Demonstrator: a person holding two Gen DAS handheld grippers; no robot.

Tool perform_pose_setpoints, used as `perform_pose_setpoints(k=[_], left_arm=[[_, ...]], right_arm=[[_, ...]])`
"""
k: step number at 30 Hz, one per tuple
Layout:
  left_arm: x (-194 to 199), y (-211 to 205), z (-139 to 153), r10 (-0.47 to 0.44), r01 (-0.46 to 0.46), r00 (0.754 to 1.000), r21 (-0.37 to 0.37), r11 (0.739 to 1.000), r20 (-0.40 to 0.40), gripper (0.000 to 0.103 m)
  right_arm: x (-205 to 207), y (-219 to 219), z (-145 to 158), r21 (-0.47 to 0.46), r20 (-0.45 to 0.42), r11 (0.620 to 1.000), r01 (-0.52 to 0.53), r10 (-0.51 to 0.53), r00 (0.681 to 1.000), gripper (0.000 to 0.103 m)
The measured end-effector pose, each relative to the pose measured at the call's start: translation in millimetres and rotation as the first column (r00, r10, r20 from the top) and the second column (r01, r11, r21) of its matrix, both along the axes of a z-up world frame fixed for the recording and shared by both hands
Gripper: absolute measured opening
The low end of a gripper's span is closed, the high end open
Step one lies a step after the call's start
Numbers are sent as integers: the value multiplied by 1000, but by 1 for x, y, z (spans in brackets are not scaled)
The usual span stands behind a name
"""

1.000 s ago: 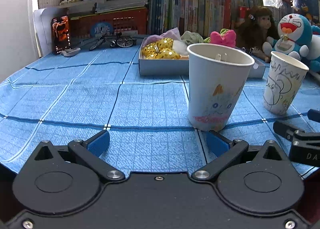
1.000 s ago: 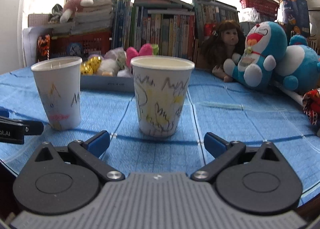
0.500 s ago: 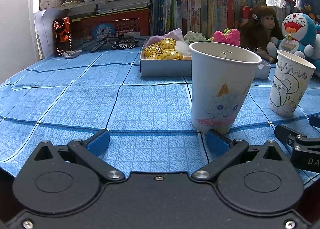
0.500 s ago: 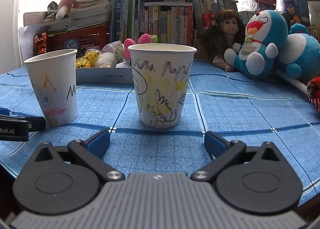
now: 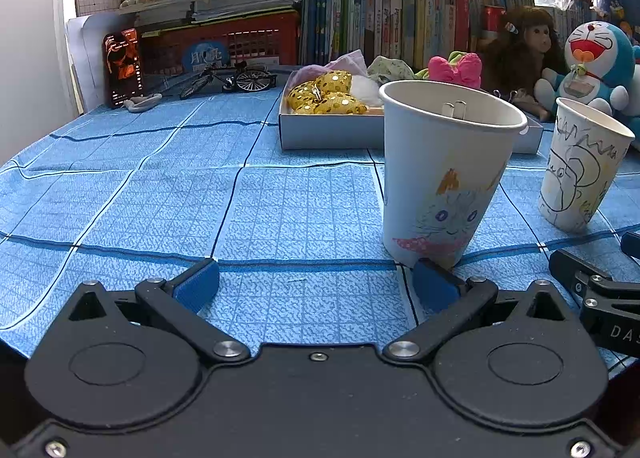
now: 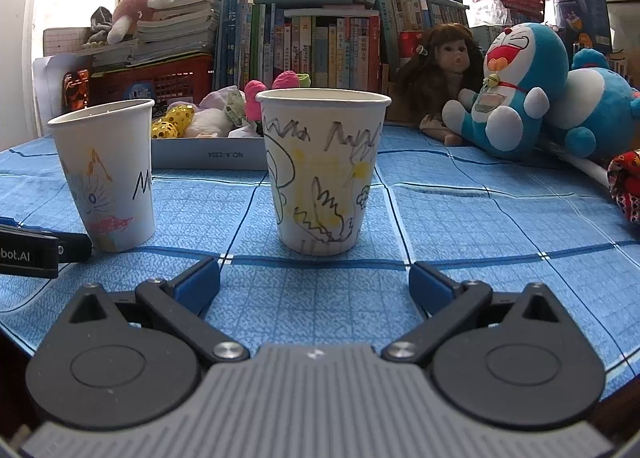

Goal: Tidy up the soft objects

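Note:
A grey tray [image 5: 328, 131] at the back of the blue cloth holds soft items: gold sequin bows [image 5: 326, 93], a white puff, a pink bow [image 5: 454, 69]. The same tray [image 6: 208, 155] shows in the right wrist view. Two drawn-on paper cups stand in front: the cat cup [image 5: 444, 173] [image 6: 106, 173] and the scribble cup [image 5: 582, 169] [image 6: 322, 173]. My left gripper [image 5: 316, 284] is open near the table edge, its right fingertip just before the cat cup's base. My right gripper [image 6: 314, 282] is open, facing the scribble cup, nothing between its fingers.
Blue plush toys [image 6: 516, 97] and a doll [image 6: 444, 69] sit at the back right, a red patterned item [image 6: 626, 185] at the right edge. Books and a red crate [image 5: 224, 43] line the back, with a toy bicycle [image 5: 230, 79] and a phone [image 5: 124, 67] at the back left.
Both grippers have edged slightly forward and tilted, so the cups look a little closer and larger. Nothing on the table has moved; both grippers stay open.

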State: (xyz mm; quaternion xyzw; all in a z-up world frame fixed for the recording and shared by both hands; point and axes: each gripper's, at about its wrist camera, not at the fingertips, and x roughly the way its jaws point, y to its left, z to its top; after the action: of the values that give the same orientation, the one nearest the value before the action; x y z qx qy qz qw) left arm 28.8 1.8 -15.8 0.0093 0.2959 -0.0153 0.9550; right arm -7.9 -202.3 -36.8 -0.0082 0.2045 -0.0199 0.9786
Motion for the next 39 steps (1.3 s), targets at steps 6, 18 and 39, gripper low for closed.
perform_pose_setpoints(k=[6,18,39], left_arm=[[0,0,0,-1,1,1000,-3,1000,13,103],[-1,1,-1,-1,1,1000,-4,1000,14,103],[-2,1,-2,1,-1,1000,-4,1000,14,103]], right_arm=[[2,0,2,2,-11,1000,2,-2,1000,103],[2,1,2,1,-12,1000,3,-3,1000,103],[2,1,2,1,-12,1000,3,-3,1000,103]])
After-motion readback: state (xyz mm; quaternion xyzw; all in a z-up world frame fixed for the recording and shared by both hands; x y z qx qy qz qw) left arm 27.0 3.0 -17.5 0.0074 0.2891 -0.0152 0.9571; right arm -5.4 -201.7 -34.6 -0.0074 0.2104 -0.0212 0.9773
